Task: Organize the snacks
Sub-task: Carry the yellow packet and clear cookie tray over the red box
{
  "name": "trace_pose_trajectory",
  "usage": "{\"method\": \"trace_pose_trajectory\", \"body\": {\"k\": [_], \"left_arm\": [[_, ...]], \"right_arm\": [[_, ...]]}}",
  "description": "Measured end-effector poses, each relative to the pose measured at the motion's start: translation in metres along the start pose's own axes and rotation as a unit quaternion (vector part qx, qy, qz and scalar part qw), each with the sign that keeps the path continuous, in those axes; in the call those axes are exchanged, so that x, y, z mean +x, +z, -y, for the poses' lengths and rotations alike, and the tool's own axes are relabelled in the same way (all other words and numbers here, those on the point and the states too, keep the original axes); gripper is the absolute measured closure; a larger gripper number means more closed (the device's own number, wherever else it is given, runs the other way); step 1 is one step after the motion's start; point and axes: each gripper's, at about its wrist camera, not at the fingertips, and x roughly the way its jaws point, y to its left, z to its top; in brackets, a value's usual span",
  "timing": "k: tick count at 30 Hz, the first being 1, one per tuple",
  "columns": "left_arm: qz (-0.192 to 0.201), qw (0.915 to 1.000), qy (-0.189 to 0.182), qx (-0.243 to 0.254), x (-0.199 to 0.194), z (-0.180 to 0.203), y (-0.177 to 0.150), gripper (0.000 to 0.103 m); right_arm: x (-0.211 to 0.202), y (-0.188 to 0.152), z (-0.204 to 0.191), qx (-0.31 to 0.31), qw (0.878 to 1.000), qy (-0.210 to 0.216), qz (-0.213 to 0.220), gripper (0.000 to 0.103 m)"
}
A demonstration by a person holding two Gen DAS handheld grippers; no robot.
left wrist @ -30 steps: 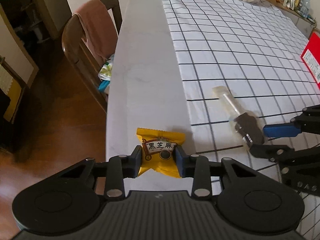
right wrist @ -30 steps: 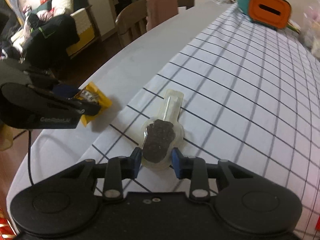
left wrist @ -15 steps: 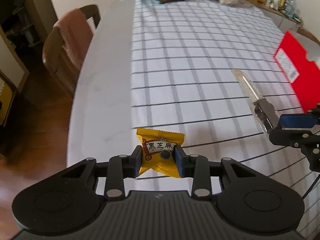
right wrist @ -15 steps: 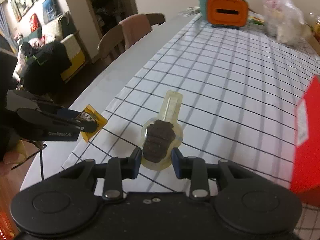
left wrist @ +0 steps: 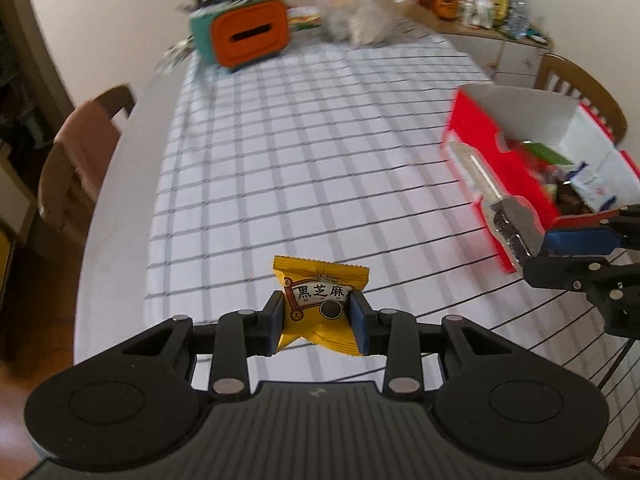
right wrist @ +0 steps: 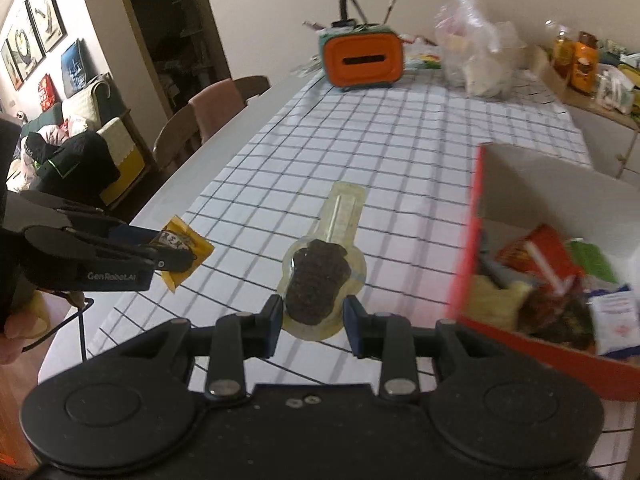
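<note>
a white cloth with a dark grid [left wrist: 304, 168] covers the tabletop [left wrist: 120, 184], with wooden chairs at its edge. the left tool [left wrist: 317, 322] is closed on a yellow sesame snack packet [left wrist: 320, 300] above the cloth. the right tool [right wrist: 311, 322] grips a clear-wrapped dark lollipop [right wrist: 318, 276]; an open red snack box [right wrist: 520, 264] is just to its right.

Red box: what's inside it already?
The red box holds several mixed snack packets, including a white sachet. Blur hides labels; its near wall and upper packets cover whatever lies beneath.
</note>
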Motion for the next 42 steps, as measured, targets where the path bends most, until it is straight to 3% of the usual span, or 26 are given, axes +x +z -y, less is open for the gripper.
{"method": "trace_pose_trajectory", "body": {"k": [11, 22, 31, 42], "left_arm": [[0.024, 0.9983, -0.022, 0.048, 0.004, 0.118, 0.046, 0.07], [0.012, 0.9966, -0.031, 0.076, 0.038, 0.208, 0.087, 0.07], [-0.025, 0.9969, -0.012, 0.074, 0.076, 0.243, 0.116, 0.07], [-0.083, 0.9937, 0.022, 0.072, 0.113, 0.256, 0.139, 0.069]], "right_arm": [[-0.049, -0.013, 0.095, 0.025, 0.999, -0.041, 0.024, 0.072], [-0.054, -0.026, 0.179, 0.037, 0.996, -0.082, -0.004, 0.072], [-0.038, -0.02, 0.215, 0.03, 0.994, -0.105, -0.021, 0.072], [-0.012, -0.003, 0.225, 0.012, 0.992, -0.103, -0.069, 0.072]]}}
